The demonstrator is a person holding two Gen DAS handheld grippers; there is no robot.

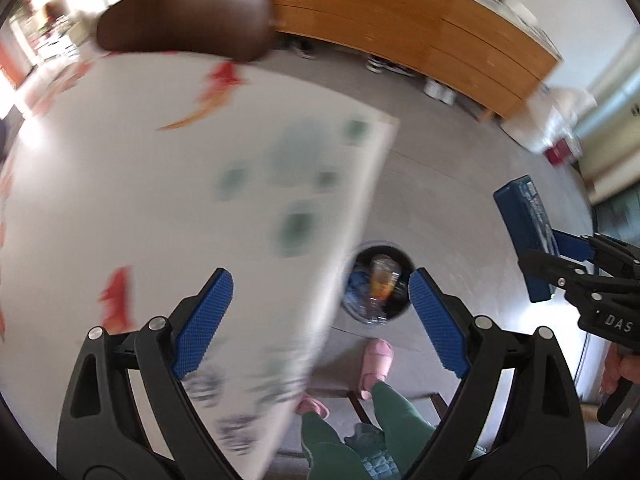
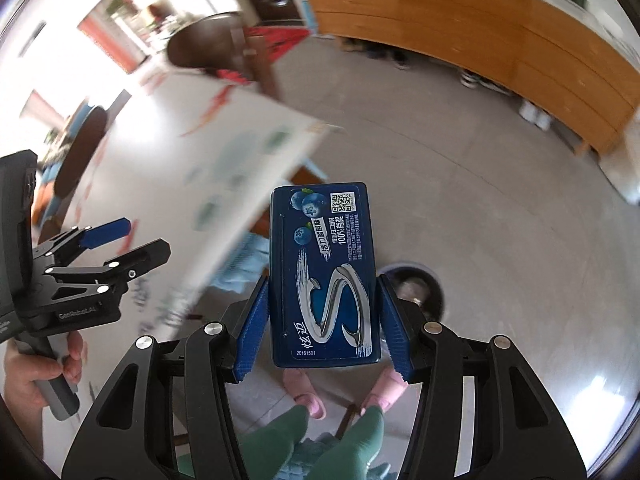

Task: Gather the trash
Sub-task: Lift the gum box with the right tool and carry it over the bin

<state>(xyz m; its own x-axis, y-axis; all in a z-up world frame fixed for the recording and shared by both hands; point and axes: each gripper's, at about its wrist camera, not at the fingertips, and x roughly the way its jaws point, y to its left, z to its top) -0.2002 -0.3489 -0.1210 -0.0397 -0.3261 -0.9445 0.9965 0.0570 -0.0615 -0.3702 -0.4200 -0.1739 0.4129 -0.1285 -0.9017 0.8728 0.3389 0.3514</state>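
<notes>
My right gripper (image 2: pixel 322 320) is shut on a dark blue chewing-gum box (image 2: pixel 324 272) and holds it in the air above the floor; the box also shows in the left wrist view (image 1: pixel 524 236). My left gripper (image 1: pixel 320 312) is open and empty over the table's right edge; it also shows in the right wrist view (image 2: pixel 120 240). A black trash bin (image 1: pixel 378 284) with a plastic cup and wrappers inside stands on the floor below, between my left fingers. In the right wrist view the bin (image 2: pixel 416 288) is partly hidden behind the box.
A white table (image 1: pixel 160 200) with red and green prints fills the left. A brown chair (image 1: pixel 184 20) stands behind it. A long wooden cabinet (image 1: pixel 420 32) lines the far wall with shoes under it. The person's legs and pink slippers (image 1: pixel 376 364) are below.
</notes>
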